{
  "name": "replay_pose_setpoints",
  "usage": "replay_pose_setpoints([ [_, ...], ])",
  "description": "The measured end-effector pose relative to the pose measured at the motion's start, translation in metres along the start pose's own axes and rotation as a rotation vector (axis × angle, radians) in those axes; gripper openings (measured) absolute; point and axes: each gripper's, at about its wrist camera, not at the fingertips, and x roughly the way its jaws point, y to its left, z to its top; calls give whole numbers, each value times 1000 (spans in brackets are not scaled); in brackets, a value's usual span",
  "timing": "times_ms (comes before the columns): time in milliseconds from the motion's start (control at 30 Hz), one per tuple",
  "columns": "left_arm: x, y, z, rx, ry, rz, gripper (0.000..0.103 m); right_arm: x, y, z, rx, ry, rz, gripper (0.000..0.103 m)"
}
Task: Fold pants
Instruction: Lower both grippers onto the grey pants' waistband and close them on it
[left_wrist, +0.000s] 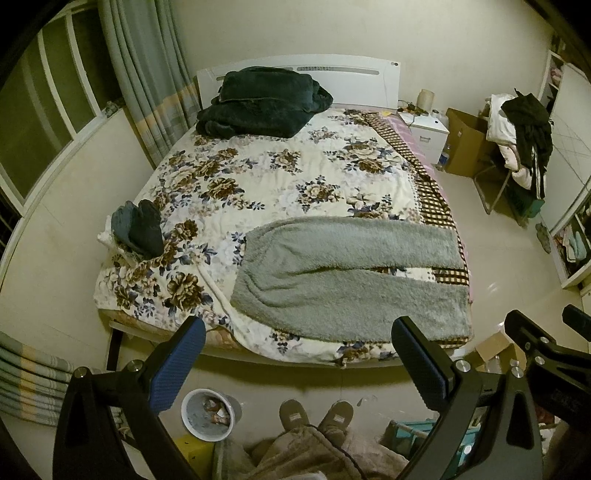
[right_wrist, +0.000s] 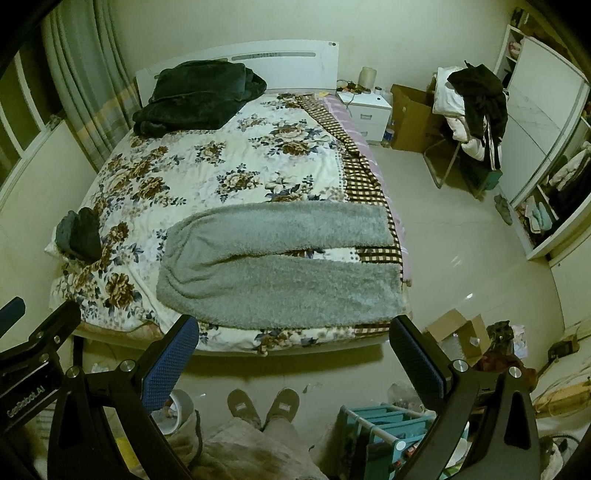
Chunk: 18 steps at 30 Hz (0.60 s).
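Bedroom floor surrounds a bed (left_wrist: 258, 177) under a floral quilt; grey fleece pants (left_wrist: 347, 273) lie flat at its near end, both legs toward the right edge. Left gripper (left_wrist: 299, 354) and right gripper (right_wrist: 295, 350) hover above, jaws wide, empty. Thick pile may slip or bunch when pinched, dragging quilt. Writing on the left gripper's body is unreadable.

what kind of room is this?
A home bedroom, lived in. A bed with a floral quilt and white headboard fills the view, a white nightstand stands beside it, and grey fleece pants lie spread on the quilt.
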Motion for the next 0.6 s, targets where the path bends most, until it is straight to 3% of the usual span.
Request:
replay_pose_setpoints([
  [133, 27, -10, 5, -21, -43, 35, 103, 24, -12, 9, 22, -31, -11, 103],
  [333, 77, -23, 37, -51, -114, 87, 103, 89, -38, 48, 66, -73, -10, 103],
  [467, 132, -35, 62, -40, -75, 96, 103, 148, -45, 86, 77, -66, -39, 103],
  [600, 193, -51, 85, -13, -9, 111, 103, 227, -45, 122, 84, 0, -40, 103],
])
